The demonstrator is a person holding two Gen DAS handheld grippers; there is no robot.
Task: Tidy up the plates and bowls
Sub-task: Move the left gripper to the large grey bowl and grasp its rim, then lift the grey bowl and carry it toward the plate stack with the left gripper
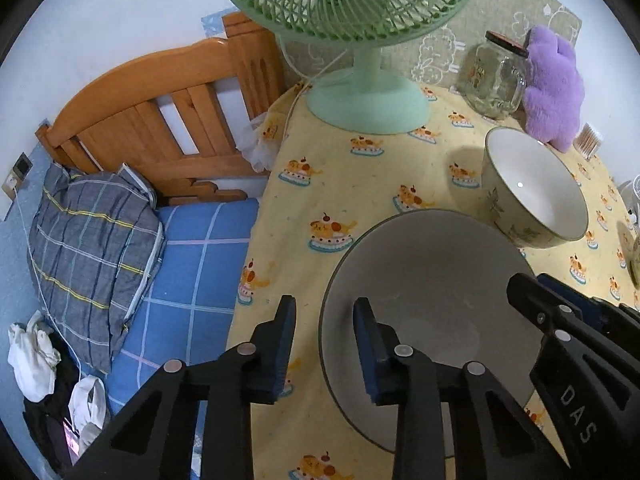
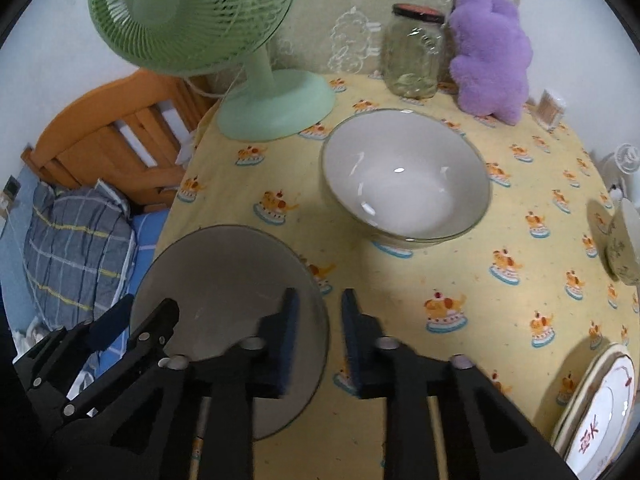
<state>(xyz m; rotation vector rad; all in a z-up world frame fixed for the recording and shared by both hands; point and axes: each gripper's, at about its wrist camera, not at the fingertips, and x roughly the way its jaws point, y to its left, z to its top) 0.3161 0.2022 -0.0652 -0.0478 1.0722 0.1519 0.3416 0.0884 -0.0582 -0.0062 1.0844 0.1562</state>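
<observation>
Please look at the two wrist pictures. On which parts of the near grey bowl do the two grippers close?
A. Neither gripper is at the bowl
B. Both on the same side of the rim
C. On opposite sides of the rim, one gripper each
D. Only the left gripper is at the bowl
C: the left gripper straddles the left rim of the grey bowl, and the right gripper straddles its right rim, one finger inside and one outside.

Right gripper (image 2: 320, 320): jaws clamp grey bowl (image 2: 224, 300) rim
Left gripper (image 2: 132, 320): opposite rim
White bowl (image 2: 404, 184): beyond, apart
</observation>
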